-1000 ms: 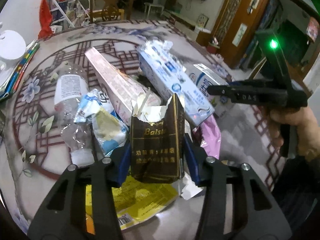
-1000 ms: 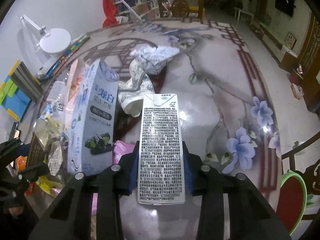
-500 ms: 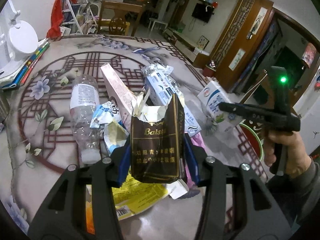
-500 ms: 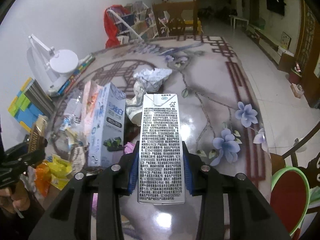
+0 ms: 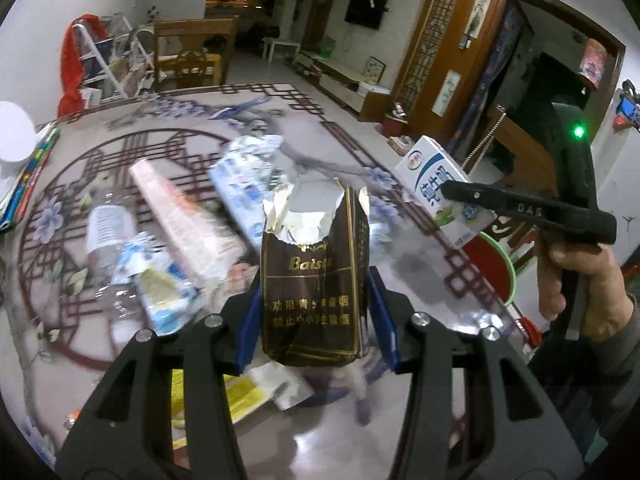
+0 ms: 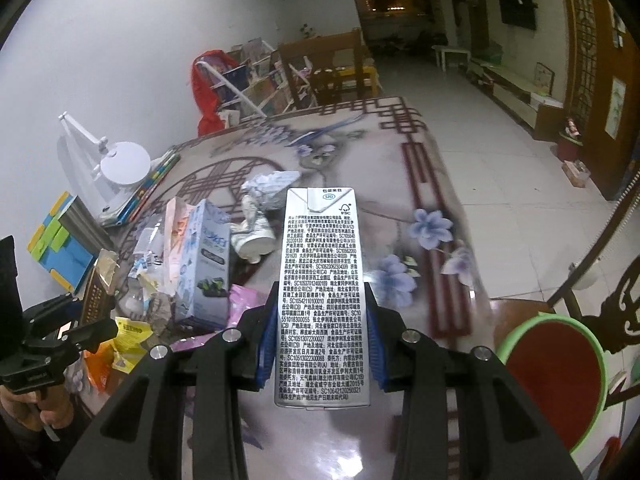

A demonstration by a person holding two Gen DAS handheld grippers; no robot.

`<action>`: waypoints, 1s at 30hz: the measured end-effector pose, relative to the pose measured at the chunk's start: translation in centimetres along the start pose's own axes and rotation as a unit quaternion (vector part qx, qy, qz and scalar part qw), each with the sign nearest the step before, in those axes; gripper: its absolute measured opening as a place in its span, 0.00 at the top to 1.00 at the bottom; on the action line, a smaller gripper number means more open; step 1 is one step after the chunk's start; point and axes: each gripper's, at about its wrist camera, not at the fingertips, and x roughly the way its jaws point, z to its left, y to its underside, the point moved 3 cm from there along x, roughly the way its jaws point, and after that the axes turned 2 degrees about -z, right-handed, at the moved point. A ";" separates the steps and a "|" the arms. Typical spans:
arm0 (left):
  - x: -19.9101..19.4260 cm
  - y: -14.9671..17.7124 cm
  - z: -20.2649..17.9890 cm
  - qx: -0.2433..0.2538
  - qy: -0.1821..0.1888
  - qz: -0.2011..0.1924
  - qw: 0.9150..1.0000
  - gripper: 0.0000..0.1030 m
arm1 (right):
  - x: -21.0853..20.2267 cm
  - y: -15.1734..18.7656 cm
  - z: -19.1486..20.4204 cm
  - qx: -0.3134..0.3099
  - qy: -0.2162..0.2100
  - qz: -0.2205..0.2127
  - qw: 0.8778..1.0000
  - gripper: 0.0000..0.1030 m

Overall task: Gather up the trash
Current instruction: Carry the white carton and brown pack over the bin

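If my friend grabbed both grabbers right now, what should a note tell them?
Left gripper: fingers clamp a torn brown packet.
Right gripper: fingers clamp a white milk carton.
Both pieces are lifted off the table.
Bin with the green rim sits to the right, below the table edge.
Left to do: drop both in; bottle, boxes and wrappers remain piled on the table.

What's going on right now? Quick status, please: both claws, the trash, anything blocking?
Left gripper shut on torn brown pack. Right gripper shut on milk carton. Bin sits beside table; more trash remains. Nothing in the way.
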 end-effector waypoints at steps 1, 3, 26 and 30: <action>0.3 -0.2 -0.5 0.001 0.004 0.001 1.000 0.55 | -0.3 0.1 -0.5 0.003 0.003 -0.002 1.000 0.65; 1.0 -0.7 -1.8 0.008 0.014 0.003 1.000 0.55 | -1.0 0.3 -1.5 0.012 0.006 -0.006 1.000 0.65; 11.9 -4.0 -19.9 0.108 0.117 0.052 0.986 0.55 | -10.6 3.9 -18.1 0.160 0.115 -0.066 0.978 0.65; 13.9 -3.8 -22.9 0.123 0.135 0.065 0.981 0.55 | -11.6 4.7 -20.3 0.180 0.129 -0.068 0.973 0.65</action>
